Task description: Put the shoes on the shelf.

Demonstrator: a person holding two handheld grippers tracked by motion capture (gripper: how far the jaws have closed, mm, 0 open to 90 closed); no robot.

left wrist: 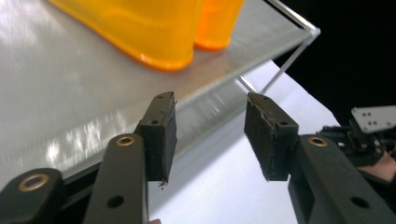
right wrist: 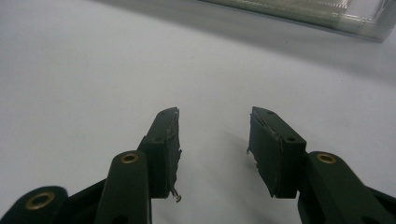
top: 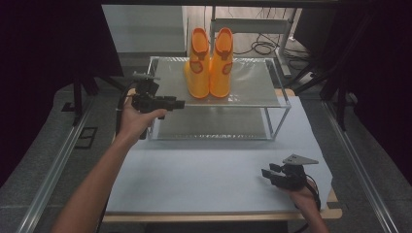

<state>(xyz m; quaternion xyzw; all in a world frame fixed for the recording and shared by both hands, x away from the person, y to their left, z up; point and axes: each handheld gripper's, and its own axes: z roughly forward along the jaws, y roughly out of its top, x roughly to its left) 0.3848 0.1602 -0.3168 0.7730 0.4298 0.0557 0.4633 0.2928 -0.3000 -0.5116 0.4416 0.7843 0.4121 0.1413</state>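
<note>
High view: a pair of orange boots [top: 210, 65] stands upright, side by side and touching, on the top shelf of a two-level clear rack [top: 272, 99] in the upper middle of the frame. The boots sit toward the back left of that shelf, toes facing the near edge. Left of the rack, level with its top shelf, the left gripper [top: 180, 103] points rightward at the shelf's near left corner, close to it and well short of the boots; its jaws stand apart with nothing between them. The left gripper view bears this out: the two black jaws are spread, the shelf's edge runs behind the gap, and the boots' orange soles [left wrist: 159, 44] rest on the shelf in the upper part of the frame. The rack stands on a white sheet [top: 209, 174] that covers the table. In the lower right of the high view the right gripper [top: 269, 174] rests low over the sheet, well apart from the rack, pointing left. The right gripper view shows its jaws wide open over the bare sheet [right wrist: 93, 70], holding nothing, with the rack's base [right wrist: 327, 16] along the top edge.
</note>
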